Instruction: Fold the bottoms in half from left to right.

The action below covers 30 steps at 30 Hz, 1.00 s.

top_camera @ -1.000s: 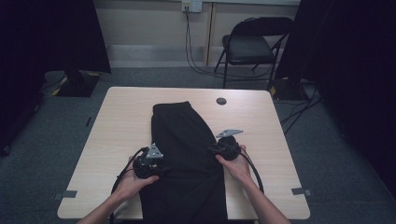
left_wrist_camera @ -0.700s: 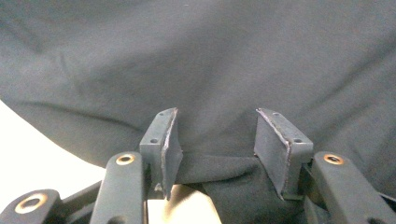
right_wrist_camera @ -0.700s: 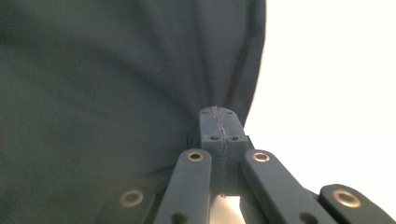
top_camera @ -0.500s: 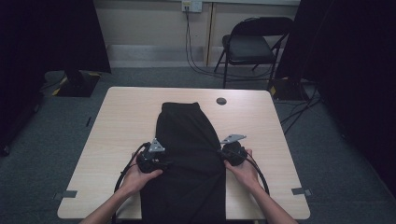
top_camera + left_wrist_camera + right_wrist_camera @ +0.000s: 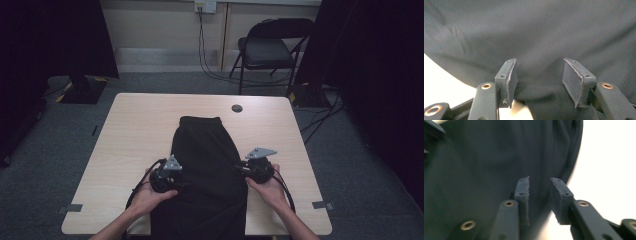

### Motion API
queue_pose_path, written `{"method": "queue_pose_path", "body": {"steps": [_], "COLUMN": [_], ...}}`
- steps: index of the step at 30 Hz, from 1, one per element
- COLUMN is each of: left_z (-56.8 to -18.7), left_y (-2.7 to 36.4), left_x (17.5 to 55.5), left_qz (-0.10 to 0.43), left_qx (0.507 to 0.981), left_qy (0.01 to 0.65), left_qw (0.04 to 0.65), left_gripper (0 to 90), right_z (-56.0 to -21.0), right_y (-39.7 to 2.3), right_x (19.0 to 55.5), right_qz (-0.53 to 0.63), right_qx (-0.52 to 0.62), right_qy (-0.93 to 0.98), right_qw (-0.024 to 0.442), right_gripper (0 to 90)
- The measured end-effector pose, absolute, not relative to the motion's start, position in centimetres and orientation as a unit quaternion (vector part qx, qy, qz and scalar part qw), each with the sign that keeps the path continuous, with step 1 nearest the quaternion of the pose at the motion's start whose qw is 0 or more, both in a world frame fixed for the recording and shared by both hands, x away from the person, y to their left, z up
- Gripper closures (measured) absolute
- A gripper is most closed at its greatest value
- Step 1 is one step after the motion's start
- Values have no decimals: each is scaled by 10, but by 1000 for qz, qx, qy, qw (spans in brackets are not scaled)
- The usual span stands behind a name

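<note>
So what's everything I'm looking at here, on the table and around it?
garment: one, black, lying along the middle of the table, its near end hanging over the near edge
table: one, light wood top, centre of the room
round cap: one, dark, on the table's far side beyond the garment
folding chair: one, black, behind the table by the wall
wall socket: one, pale, on the far wall, with cables hanging down to the floor
tape marks: two, grey, on the carpet by the table's near corners
left gripper: one, black, at the garment's left edge, jaws apart over the cloth
right gripper: one, black, at the garment's right edge, jaws apart
hands: two, one holding each gripper
</note>
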State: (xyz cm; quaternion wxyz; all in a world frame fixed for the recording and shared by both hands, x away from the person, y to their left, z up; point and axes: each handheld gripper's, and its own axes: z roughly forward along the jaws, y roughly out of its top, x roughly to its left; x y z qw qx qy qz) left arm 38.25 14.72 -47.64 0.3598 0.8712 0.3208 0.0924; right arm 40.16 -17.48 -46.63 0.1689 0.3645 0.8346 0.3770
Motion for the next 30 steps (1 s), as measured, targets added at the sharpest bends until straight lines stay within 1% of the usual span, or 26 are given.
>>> {"method": "queue_pose_path", "body": {"steps": [2, 4, 8, 9, 10, 11, 13, 14, 17, 18, 21, 23, 26, 27, 28, 29, 30], "left_z": [-470, -469, -480, -483, -488, -492, -493, -493, -490, -490, -491, -488, -481, -480, -478, -474, -472], "left_y": [147, 146, 146, 147, 147, 148, 148, 146, 143, 141, 141, 143, 150, 152, 156, 160, 163], "left_x": [397, 414, 444, 447, 449, 449, 442, 437, 420, 411, 385, 370, 352, 349, 348, 352, 357], "left_qz": [106, 101, 114, 125, 123, 124, 144, 143, 133, 132, 117, 88, 18, 11, 16, 30, 38], "left_qx": [863, 858, 844, 841, 841, 840, 847, 850, 859, 865, 869, 874, 885, 884, 883, 873, 864], "left_qy": [332, 344, 378, 384, 390, 384, 369, 366, 360, 348, 332, 329, 321, 320, 320, 329, 339], "left_qw": [365, 368, 363, 361, 355, 363, 355, 350, 338, 337, 348, 346, 338, 341, 344, 360, 370], "left_gripper": [472, 474, 473, 474, 481, 496, 492, 491, 473, 466, 460, 460, 472, 490, 490, 483, 474], "right_z": [-462, -461, -468, -473, -476, -481, -487, -488, -494, -494, -493, -490, -487, -486, -484, -481, -476], "right_y": [-166, -154, -133, -128, -125, -123, -123, -124, -133, -138, -147, -149, -155, -156, -156, -157, -159], "right_x": [409, 421, 445, 451, 454, 457, 458, 456, 447, 443, 422, 403, 369, 362, 358, 356, 361], "right_qz": [389, 392, 395, 390, 382, 372, 362, 359, 355, 360, 355, 345, 336, 328, 323, 330, 353], "right_qx": [353, 349, 355, 355, 356, 361, 363, 361, 355, 357, 350, 336, 320, 317, 314, 308, 317], "right_qy": [833, 833, 831, 833, 836, 839, 842, 845, 850, 848, 855, 866, 878, 882, 884, 880, 869], "right_qw": [174, 172, 166, 165, 168, 166, 166, 164, 157, 151, 143, 135, 116, 117, 130, 145, 141], "right_gripper": [681, 700, 704, 698, 689, 687, 679, 675, 666, 666, 667, 667, 666, 639, 605, 610, 596]}}
